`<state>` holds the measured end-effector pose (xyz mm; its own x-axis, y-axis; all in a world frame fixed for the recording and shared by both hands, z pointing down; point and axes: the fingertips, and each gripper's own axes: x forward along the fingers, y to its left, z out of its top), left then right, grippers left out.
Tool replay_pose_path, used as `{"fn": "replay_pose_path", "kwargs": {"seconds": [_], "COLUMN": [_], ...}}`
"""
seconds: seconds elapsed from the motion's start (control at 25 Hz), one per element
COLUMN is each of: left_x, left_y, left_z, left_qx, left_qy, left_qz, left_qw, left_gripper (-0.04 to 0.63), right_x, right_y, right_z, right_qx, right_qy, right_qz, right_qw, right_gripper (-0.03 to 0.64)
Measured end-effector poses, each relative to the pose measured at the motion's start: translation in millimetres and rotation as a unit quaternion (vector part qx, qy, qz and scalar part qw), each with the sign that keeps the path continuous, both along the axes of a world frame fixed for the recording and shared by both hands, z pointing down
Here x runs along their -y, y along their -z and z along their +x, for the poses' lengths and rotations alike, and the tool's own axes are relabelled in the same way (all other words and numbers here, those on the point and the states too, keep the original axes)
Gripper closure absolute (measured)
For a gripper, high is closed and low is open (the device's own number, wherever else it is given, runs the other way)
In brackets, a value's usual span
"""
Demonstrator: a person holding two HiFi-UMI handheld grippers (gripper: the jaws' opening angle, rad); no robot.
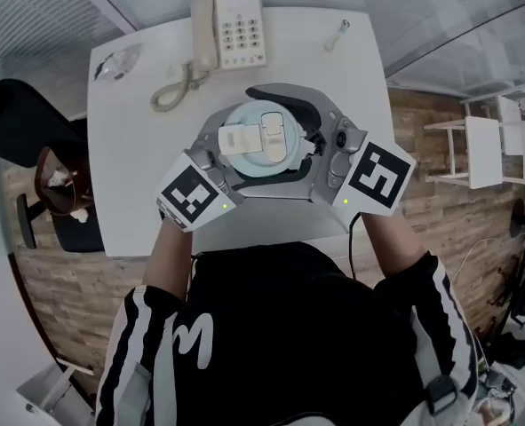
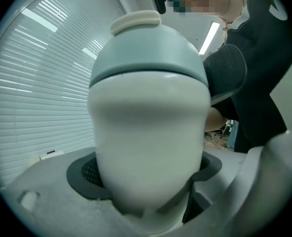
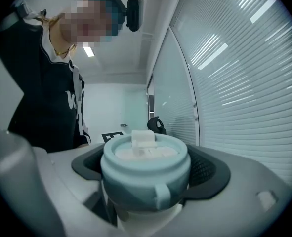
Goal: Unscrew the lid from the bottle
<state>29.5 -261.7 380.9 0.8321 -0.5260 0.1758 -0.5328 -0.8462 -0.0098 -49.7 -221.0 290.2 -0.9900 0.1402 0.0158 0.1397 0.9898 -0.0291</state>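
An office is indicated by a corded desk telephone [image 1: 231, 30] on a white table [image 1: 138, 185], with slatted blinds [image 2: 32, 73] behind.

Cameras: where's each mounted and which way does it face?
Head view: on the person's head, looking steeply down at the table; forearms and torso show.
Left gripper view: rides the left gripper, facing the bottle body clamped in its jaws; dark clothing at right.
Right gripper view: rides the right gripper, facing the lid in its jaws; torso at left.
Shared: both gripper views show the lid, blinds and the person.
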Motion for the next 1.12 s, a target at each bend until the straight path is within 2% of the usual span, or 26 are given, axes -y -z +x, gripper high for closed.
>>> {"fn": "replay_pose_path", "kwargs": {"seconds": [0.4,0.6,0.76,0.84,0.96,1.04,1.12], "left_x": [-14.3,-18.5,-30.7,-41.5,-55.0,-73.7,-96.3], "left_y": [39.1,53.7,67.9,72.9,70.8,71.1,75.4], "left_z": [5.9,7.9,15.8,18.5,16.6,20.6,26.0], "left_qx": [-0.006,-0.018,-0.025,-0.019,0.003,-0.003,-0.021], "left_qy": [-0.03,-0.048,-0.097,-0.126,-0.156,-0.205,-0.252], "left_qz": [0.003,0.007,0.0,0.002,0.007,-0.001,-0.018], "left_qw": [0.9995,0.9987,0.995,0.9919,0.9877,0.9788,0.9672], "left_gripper": [0.146,0.146,0.147,0.147,0.146,0.147,0.147], "right_x": [-13.0,-17.0,-24.4,-36.4,-52.4,-67.6,-85.1], "right_y": [38.2,51.1,61.7,68.2,65.2,62.6,65.3], "right_z": [9.6,15.2,21.2,24.4,28.0,31.1,36.0], "right_qx": [0.02,0.024,0.042,0.037,0.016,-0.006,-0.021], "right_qy": [0.015,0.051,0.108,0.158,0.233,0.292,0.363], "right_qz": [-0.007,-0.001,-0.006,-0.021,0.01,0.012,-0.005], "right_qw": [1.0,0.998,0.993,0.986,0.972,0.956,0.932], "right_gripper": [0.152,0.161,0.161,0.161,0.161,0.163,0.163]}}
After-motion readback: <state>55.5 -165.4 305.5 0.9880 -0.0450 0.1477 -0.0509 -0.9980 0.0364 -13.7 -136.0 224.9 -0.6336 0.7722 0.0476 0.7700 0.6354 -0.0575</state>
